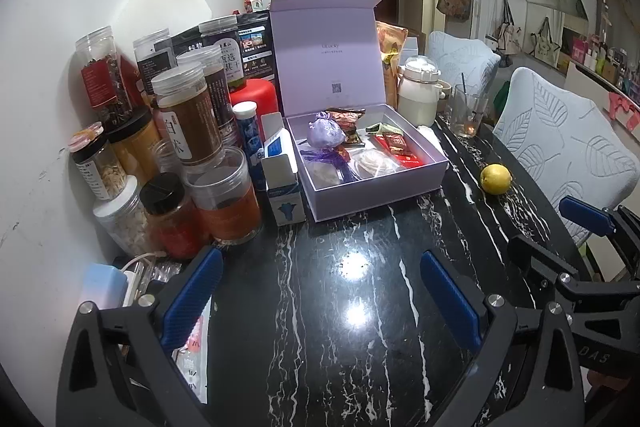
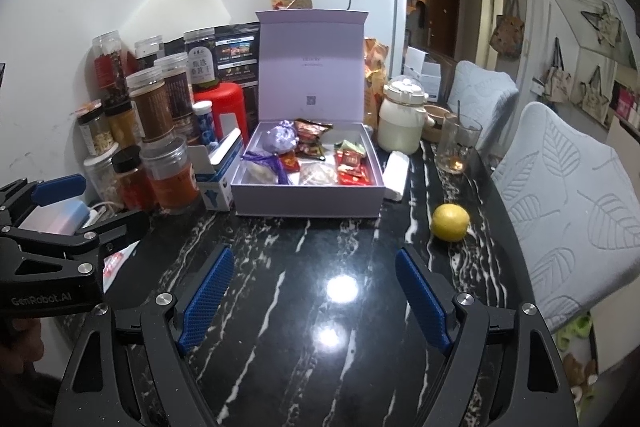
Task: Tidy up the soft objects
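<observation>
A lilac gift box (image 1: 376, 195) (image 2: 308, 203) stands on the black marble table with its lid raised. Inside lie a purple sachet (image 1: 325, 135) (image 2: 281, 138), red snack packets (image 1: 400, 147) (image 2: 354, 169) and pale wrapped pieces (image 2: 318, 174). My left gripper (image 1: 320, 291) hovers open over the bare tabletop in front of the box, nothing between its blue pads. My right gripper (image 2: 314, 291) is open too, level with it and also short of the box. Each gripper shows at the edge of the other's view: the right gripper (image 1: 580, 247) and the left gripper (image 2: 60, 219).
Several jars (image 1: 192, 131) (image 2: 156, 115) crowd the left by the wall, with a small blue-white carton (image 1: 280, 179) (image 2: 218, 171) against the box. A lemon (image 1: 496, 179) (image 2: 450, 222), a glass (image 2: 458, 143) and a cream jug (image 2: 402, 115) sit right; chairs (image 2: 568, 203) line the table's edge.
</observation>
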Tool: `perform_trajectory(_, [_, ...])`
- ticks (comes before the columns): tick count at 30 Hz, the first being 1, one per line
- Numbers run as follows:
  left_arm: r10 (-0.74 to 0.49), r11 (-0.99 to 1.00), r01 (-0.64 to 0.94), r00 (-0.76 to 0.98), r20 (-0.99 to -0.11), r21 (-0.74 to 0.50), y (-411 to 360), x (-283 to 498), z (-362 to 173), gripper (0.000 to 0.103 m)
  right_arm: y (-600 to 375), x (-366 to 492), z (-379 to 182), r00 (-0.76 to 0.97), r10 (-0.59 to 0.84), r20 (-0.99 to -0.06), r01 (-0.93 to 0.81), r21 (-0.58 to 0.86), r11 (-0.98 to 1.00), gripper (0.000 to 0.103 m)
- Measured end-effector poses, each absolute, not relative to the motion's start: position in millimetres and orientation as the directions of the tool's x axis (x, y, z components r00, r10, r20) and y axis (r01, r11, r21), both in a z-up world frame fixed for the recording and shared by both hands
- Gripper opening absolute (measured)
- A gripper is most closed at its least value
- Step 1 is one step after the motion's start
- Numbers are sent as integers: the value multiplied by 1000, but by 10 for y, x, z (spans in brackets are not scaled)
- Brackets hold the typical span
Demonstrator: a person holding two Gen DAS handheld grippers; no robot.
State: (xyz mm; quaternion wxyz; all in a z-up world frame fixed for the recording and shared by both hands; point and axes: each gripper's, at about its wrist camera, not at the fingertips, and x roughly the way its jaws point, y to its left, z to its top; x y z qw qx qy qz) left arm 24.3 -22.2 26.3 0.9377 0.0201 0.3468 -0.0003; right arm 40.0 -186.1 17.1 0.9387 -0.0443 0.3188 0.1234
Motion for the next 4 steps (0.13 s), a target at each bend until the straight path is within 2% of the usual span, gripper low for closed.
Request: perform_trajectory(4, [6,999,20,756,-654,32,-221,249,255,101,-1861,414,155,764,201,-613,-257,-3,966,84])
